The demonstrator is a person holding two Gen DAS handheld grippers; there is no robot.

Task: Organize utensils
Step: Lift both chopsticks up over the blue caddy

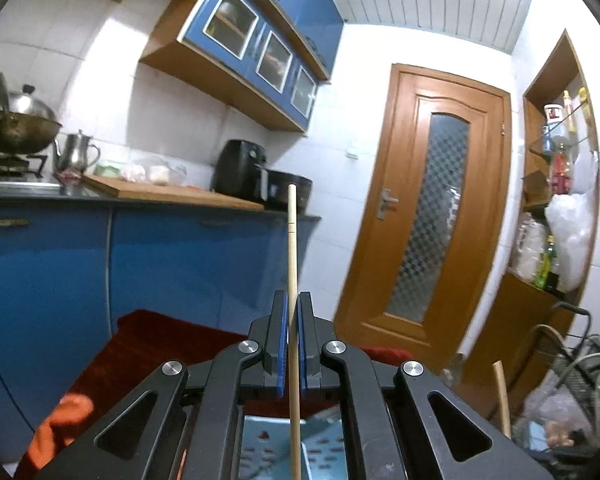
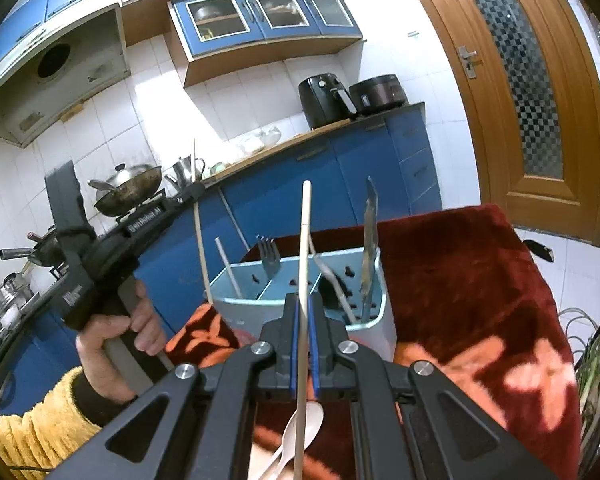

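In the left wrist view my left gripper (image 1: pixel 293 300) is shut on a wooden chopstick (image 1: pixel 292 236) that stands upright between the blue pads. The right wrist view shows my right gripper (image 2: pixel 303 300) shut on a pale chopstick (image 2: pixel 305 236), held just in front of a light blue utensil holder (image 2: pixel 382 322). The holder's compartments contain a fork (image 2: pixel 270 258), a knife (image 2: pixel 369 236), a white spoon handle (image 2: pixel 332 280) and a white stick (image 2: pixel 228 268). The left gripper (image 2: pixel 195 193) is up at the left of the holder, held by a person's hand (image 2: pixel 116 340). Two white spoons (image 2: pixel 306 430) lie under the right gripper.
The holder stands on a dark red blanket with orange flowers (image 2: pixel 460 280). Behind it run blue cabinets (image 2: pixel 340 176) and a counter with a wok (image 2: pixel 130 190), a kettle (image 1: pixel 76 152) and a black air fryer (image 2: pixel 324 98). A wooden door (image 1: pixel 432 208) is to the right.
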